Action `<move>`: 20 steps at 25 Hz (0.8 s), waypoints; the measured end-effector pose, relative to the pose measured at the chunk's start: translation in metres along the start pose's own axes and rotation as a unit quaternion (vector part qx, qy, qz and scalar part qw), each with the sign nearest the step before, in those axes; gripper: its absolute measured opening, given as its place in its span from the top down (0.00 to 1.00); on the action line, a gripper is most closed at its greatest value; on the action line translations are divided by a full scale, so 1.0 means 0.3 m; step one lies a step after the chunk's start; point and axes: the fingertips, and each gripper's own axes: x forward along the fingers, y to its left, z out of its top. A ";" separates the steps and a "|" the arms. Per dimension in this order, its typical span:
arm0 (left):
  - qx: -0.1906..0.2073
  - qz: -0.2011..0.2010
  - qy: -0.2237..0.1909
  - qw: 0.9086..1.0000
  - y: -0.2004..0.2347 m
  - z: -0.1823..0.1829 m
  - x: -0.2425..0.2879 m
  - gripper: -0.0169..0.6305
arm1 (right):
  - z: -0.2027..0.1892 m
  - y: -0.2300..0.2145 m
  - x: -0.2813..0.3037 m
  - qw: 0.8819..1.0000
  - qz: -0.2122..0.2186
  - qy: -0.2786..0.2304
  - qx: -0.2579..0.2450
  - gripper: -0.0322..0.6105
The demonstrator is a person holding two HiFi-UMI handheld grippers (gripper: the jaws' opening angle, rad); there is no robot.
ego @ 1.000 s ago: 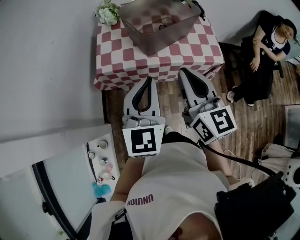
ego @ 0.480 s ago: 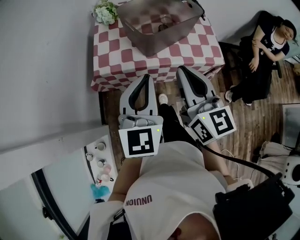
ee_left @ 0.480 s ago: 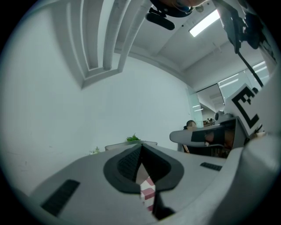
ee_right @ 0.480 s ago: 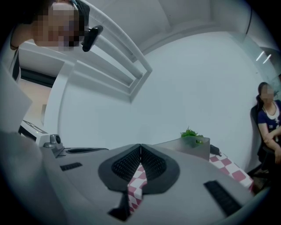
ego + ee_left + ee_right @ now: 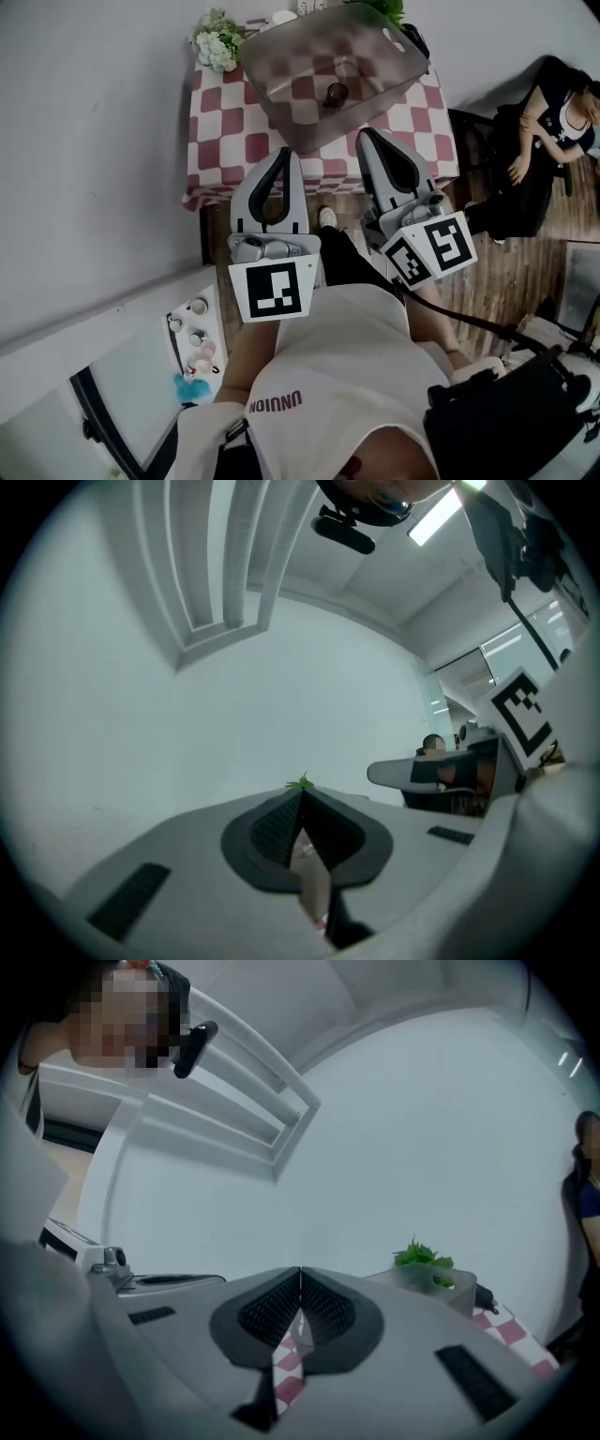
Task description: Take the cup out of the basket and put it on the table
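Head view: I see cup (image 5: 336, 94), small, dark, round, inside see-through grey basket (image 5: 281, 75) on checked table (image 5: 216, 122), top centre of frame.
Left gripper view: my left gripper (image 5: 302, 794) closed, empty.
Right gripper view: right gripper (image 5: 300, 1274) closed, empty.

basket (image 5: 281, 98) top open | flowers (image 5: 217, 43) at left-rear corner of table (image 5: 217, 141) | wall (image 5: 94, 141) close left
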 end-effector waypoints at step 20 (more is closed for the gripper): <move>0.023 0.099 -0.012 0.995 0.111 0.112 0.444 0.95 | 0.139 -0.408 0.457 0.993 0.102 0.031 -0.052 0.92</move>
